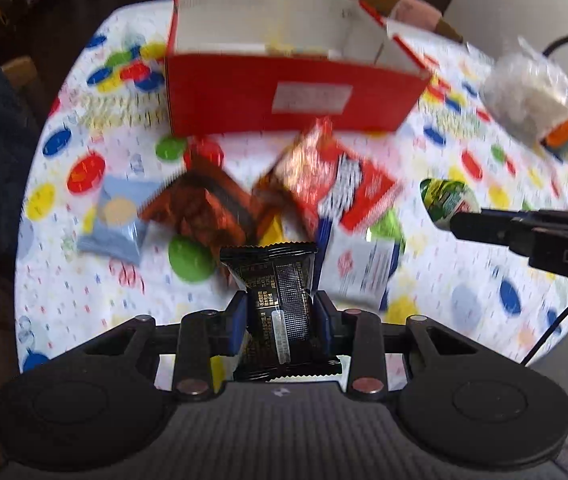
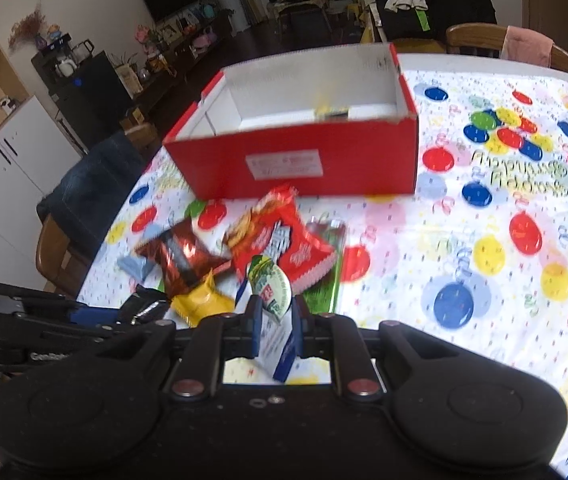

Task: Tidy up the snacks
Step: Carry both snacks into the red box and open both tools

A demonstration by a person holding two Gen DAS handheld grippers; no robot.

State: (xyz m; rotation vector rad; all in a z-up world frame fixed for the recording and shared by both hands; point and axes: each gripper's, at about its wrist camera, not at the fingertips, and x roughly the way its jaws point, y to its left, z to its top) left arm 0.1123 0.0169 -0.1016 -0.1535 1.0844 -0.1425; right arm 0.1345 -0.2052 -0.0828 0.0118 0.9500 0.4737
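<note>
An open red box [image 1: 284, 92] [image 2: 300, 160] with a white inside stands on the table past a heap of snack packets. My left gripper [image 1: 279, 312] is shut on a black packet with gold print [image 1: 275, 280], held above the table near the heap; it shows at the left of the right wrist view [image 2: 145, 306]. My right gripper [image 2: 275, 316] is shut on a white and blue packet with a green round end [image 2: 273, 292], seen from the left wrist view at the right [image 1: 448, 200]. Brown foil [image 1: 199, 208], red [image 1: 320, 172] and light blue [image 1: 117, 220] packets lie on the table.
The table wears a white cloth [image 2: 484, 248] with coloured balloon prints. A yellow packet [image 2: 201, 302] and a green packet [image 2: 324, 280] lie in the heap. A clear bag of white goods [image 1: 532, 92] is at the far right. Wooden chairs [image 2: 500, 44] stand around the table.
</note>
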